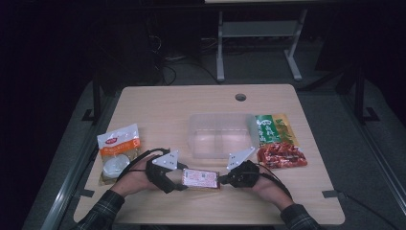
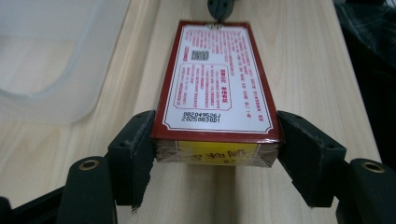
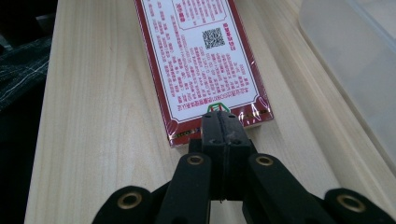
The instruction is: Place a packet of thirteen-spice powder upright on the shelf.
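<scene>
Box: a red-bordered box (image 1: 201,178) with a white printed label is lying flat near the front edge of the table (image 1: 158,105), between the two grippers.
Left gripper: the left gripper (image 2: 215,140) is clamping the near end of the box, one jaw pressing on each long side.
Right gripper: the right gripper (image 3: 219,122) is meeting the box's other end with its jaws pressed together; they seem to be pinching a small green tab at the box's edge, though it is too small to be sure.
Hands: the left hand (image 1: 136,177) and right hand (image 1: 265,184) are coming in from the bottom, in plaid sleeves.
Container: a clear plastic container (image 1: 221,134) is sitting mid-table, just behind the box.
Left packet: an orange and white snack bag (image 1: 118,151) is lying near the table's left edge.
Right packets: a green packet (image 1: 273,128) and a red packet (image 1: 282,155) are lying just right of the container.
</scene>
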### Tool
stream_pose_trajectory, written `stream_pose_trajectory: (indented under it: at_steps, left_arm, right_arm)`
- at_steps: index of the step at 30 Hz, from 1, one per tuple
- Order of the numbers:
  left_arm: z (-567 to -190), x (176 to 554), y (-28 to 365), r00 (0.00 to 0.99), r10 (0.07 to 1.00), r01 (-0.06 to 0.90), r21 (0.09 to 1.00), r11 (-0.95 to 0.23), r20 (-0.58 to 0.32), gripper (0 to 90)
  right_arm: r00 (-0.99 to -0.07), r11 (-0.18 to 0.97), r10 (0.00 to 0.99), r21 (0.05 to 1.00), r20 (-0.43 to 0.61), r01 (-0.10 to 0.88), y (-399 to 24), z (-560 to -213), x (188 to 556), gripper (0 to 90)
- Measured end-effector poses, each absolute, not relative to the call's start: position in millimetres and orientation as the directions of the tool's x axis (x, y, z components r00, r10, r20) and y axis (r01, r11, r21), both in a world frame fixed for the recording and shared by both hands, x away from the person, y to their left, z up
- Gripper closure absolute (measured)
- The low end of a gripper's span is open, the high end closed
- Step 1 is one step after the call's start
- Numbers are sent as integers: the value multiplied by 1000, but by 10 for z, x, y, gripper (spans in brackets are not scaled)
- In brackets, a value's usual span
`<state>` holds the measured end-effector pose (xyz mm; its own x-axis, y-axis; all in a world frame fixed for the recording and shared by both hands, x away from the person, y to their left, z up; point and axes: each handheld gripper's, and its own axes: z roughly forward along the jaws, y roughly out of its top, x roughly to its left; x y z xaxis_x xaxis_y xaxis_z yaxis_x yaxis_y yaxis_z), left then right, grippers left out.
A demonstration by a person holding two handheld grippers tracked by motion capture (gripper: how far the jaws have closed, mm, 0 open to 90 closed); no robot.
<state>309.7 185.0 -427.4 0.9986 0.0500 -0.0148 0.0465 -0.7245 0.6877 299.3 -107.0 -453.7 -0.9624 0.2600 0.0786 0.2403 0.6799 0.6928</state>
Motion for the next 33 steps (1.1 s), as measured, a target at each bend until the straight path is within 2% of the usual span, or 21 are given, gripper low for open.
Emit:
stream_pose_trajectory:
  at_steps: [10,33]
  left_arm:
    - [-4089,3105,1766,1000,23,13,767,-641,2,312]
    - [-3907,3177,1271,999,-43,-46,840,-541,28,309]
  right_arm:
    - [-960,681,265,686,95,256,-1081,-4544,2993,900]
    - [-963,703,253,667,90,247,-1171,-4558,2996,900]
